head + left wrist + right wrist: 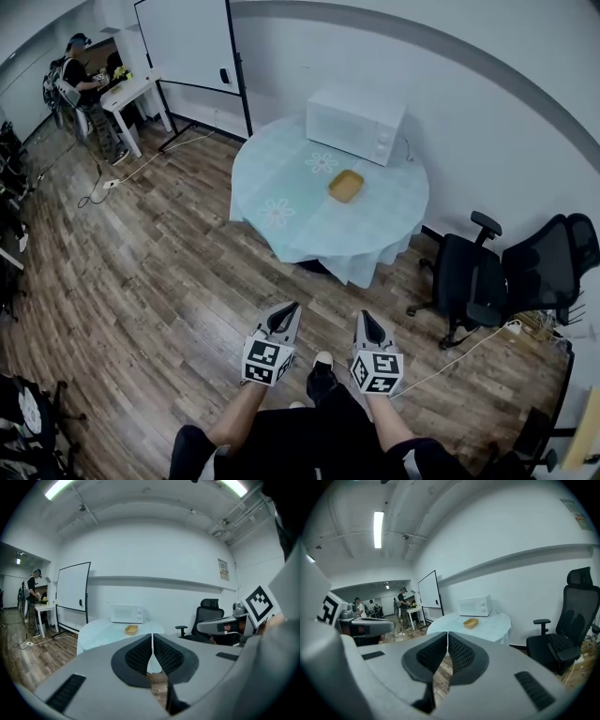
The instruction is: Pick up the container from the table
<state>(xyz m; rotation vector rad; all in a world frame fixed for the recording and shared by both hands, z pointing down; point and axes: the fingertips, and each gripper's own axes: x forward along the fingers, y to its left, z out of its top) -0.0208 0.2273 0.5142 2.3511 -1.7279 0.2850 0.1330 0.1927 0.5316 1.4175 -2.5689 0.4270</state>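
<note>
A small yellow container lies on a round table with a pale blue cloth, in front of a white microwave. Both grippers are held low over the wooden floor, well short of the table. My left gripper is shut with nothing in it, and so is my right gripper. The left gripper view shows the container far ahead above the closed jaws. In the right gripper view the container also lies far ahead on the table.
Two black office chairs stand right of the table. A whiteboard on a stand is at the back left, with a white desk and a person beyond it. Cables lie on the floor.
</note>
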